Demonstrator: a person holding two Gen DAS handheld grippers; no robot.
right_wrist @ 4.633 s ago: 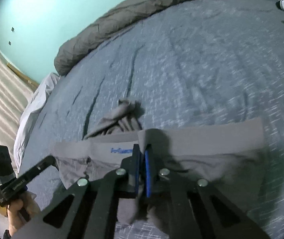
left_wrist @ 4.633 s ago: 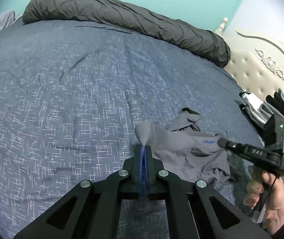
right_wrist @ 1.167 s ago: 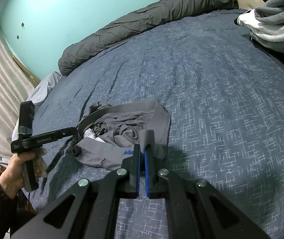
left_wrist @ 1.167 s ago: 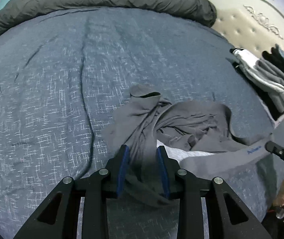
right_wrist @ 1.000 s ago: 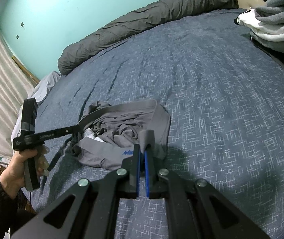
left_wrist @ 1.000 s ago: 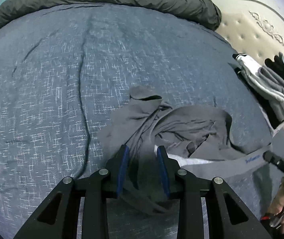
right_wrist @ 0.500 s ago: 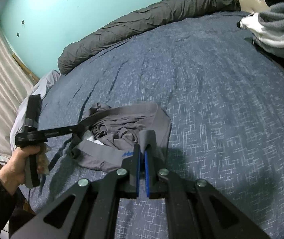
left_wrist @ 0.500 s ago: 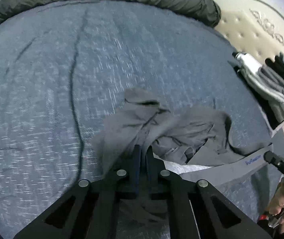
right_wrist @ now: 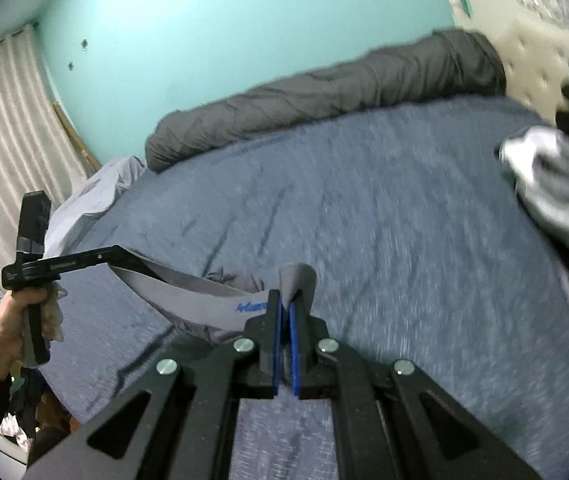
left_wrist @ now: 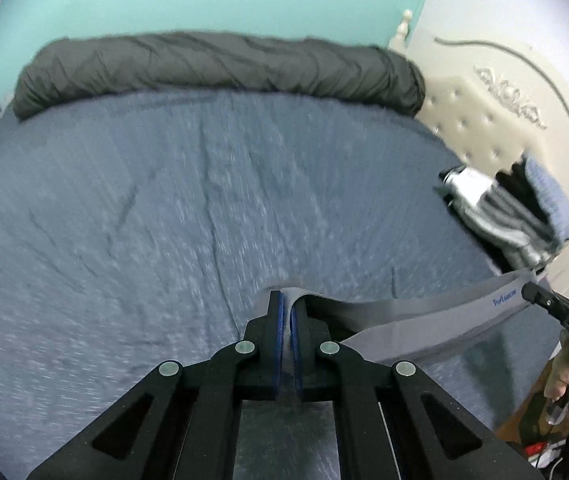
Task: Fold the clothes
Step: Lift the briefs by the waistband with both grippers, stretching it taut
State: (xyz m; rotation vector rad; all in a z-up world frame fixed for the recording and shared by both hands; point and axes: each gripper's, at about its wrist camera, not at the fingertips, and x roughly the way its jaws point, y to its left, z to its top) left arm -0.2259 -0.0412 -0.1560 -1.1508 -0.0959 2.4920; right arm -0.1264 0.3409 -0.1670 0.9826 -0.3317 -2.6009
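i have the grey underwear [left_wrist: 424, 312] pinched at both ends of its waistband and lifted off the blue bedspread [left_wrist: 164, 220]. my left gripper [left_wrist: 287, 304] is clamped shut on one end of the band, and my right gripper [right_wrist: 285, 312] is clamped shut on the other end, right beside the blue lettering. the band runs in a shallow sag between the two, and in the right wrist view the rest of the cloth hangs bunched below it, close to the bed. both views are smeared, so i can't say whether the lower cloth touches the spread.

i judge this to be the spreading-out step: the garment held up by its waistband so it can hang straight. next it wants the band drawn level and the piece laid flat on bare bedspread, well apart from the stack of folded clothes [left_wrist: 524, 212] near the headboard [left_wrist: 484, 120], without the legs crumpling under.
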